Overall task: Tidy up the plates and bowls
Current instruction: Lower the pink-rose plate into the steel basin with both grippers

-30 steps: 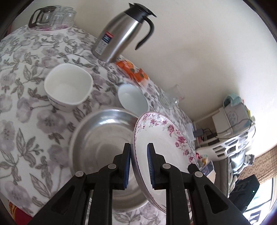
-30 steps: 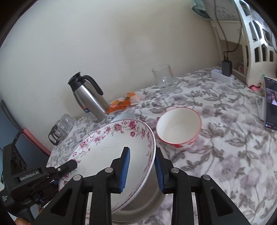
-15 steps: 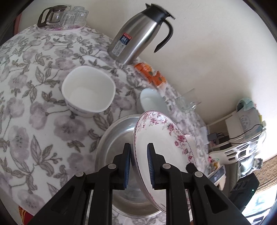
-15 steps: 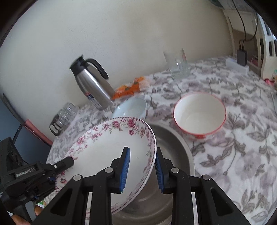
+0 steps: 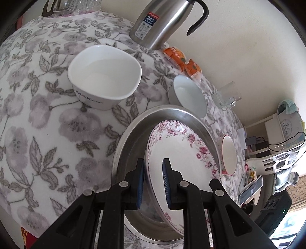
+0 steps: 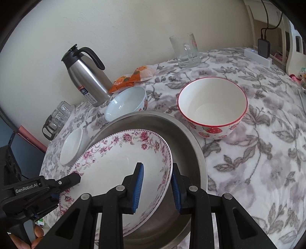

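A white plate with a pink flower rim (image 5: 183, 151) (image 6: 114, 164) sits low inside a large steel basin (image 5: 132, 132) (image 6: 191, 138). My left gripper (image 5: 153, 180) is shut on the plate's left rim; it also shows in the right wrist view (image 6: 57, 183). My right gripper (image 6: 156, 185) is shut on the plate's right rim. A white square bowl (image 5: 105, 76) (image 6: 71, 147), a pale blue bowl (image 5: 189, 95) (image 6: 126, 103) and a red-rimmed strawberry bowl (image 5: 228, 155) (image 6: 212, 105) stand around the basin.
A steel thermos jug (image 5: 162, 21) (image 6: 86, 76), orange snack packets (image 5: 183, 61) (image 6: 132, 78) and a glass mug (image 5: 225, 95) (image 6: 185, 49) stand near the wall. A tray of glasses (image 5: 72, 5) (image 6: 55, 118) is at the table's far left. A shelf unit (image 5: 283, 134) stands beyond the table.
Both grippers have lowered the plate from above the basin down into it. The cameras came closer to the table.
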`<state>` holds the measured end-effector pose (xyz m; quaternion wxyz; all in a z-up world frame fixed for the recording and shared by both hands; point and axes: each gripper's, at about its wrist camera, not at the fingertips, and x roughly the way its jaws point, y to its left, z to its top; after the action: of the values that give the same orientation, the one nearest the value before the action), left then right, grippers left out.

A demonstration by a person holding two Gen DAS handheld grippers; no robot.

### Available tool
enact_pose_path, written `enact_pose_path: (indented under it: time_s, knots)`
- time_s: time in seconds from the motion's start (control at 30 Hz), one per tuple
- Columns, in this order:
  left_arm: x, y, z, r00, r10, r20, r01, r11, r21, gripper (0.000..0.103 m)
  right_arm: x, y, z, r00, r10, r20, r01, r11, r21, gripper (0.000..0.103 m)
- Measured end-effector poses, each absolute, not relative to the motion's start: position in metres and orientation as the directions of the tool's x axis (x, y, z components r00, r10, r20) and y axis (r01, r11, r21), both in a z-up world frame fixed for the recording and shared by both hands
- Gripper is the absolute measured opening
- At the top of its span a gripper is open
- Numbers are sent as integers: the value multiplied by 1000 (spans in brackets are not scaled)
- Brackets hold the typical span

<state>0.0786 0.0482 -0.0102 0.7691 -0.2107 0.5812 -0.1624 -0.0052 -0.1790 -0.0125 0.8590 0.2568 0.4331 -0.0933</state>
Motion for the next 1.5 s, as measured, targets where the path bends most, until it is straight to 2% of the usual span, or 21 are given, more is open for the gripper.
enact_pose_path:
  time_s: [0.53,1.5]
  knots:
    - [78,31,-33,216,-420,-881,20,904,-426,19,-4,-179,-26,568,56,-821,398,854,334,30]
    - [80,23,-38,224,-378,-898,35,924,-380,20,0,-167,-27,545,-24,-838,365,907,211,30]
